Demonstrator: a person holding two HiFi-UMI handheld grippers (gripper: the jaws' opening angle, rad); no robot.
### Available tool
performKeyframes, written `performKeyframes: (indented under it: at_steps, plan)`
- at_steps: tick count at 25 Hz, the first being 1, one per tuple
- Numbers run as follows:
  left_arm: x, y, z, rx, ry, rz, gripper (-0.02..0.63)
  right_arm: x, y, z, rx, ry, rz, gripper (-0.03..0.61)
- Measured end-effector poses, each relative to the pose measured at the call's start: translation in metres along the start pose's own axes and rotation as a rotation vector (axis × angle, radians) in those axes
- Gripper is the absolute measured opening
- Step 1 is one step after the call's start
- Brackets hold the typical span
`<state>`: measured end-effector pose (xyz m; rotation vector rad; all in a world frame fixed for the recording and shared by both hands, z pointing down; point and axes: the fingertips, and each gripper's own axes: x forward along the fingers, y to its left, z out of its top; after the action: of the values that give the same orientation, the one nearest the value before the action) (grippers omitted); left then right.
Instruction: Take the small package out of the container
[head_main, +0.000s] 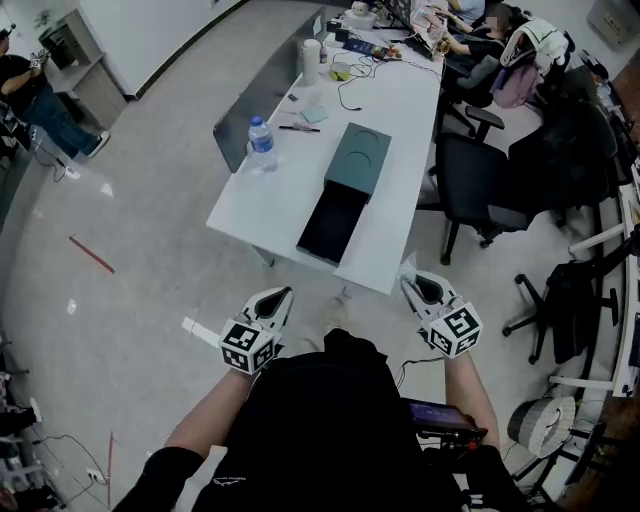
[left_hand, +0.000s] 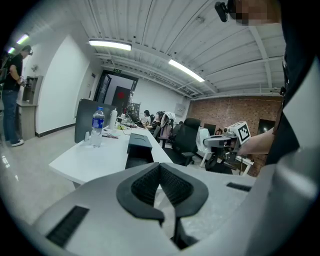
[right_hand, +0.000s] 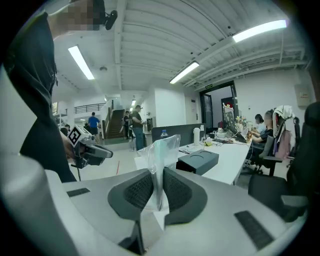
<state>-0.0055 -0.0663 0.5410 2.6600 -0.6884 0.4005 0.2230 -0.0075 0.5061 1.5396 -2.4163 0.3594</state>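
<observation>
White tabletop (head_main: 400, 110) ends just ahead, with open floor (head_main: 150, 250) beneath both hands. The right gripper (head_main: 412, 284) pinches the clear small package (right_hand: 161, 150), off the dark container (head_main: 345, 195). The left gripper (head_main: 286, 294) is pressed together, empty.

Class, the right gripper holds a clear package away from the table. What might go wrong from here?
1. The small package is thin, slippery-looking film pinched by the right gripper alone; it might slide out and drop to the floor.
2. The left gripper is shut and empty, so it gives no support.
3. The container lies open near the table edge, where it might get knocked.
</observation>
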Motion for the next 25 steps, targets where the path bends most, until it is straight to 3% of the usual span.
performKeyframes:
  at_steps: [11, 25]
  plan:
    - [0.007, -0.021, 0.004, 0.048, 0.027, -0.074, 0.008, -0.038, 0.01, -0.03, 0.12, -0.036, -0.099, 0.069]
    - [0.007, -0.033, 0.003, 0.07, 0.041, -0.11, 0.008, -0.047, 0.017, -0.032, 0.156, -0.085, -0.138, 0.069]
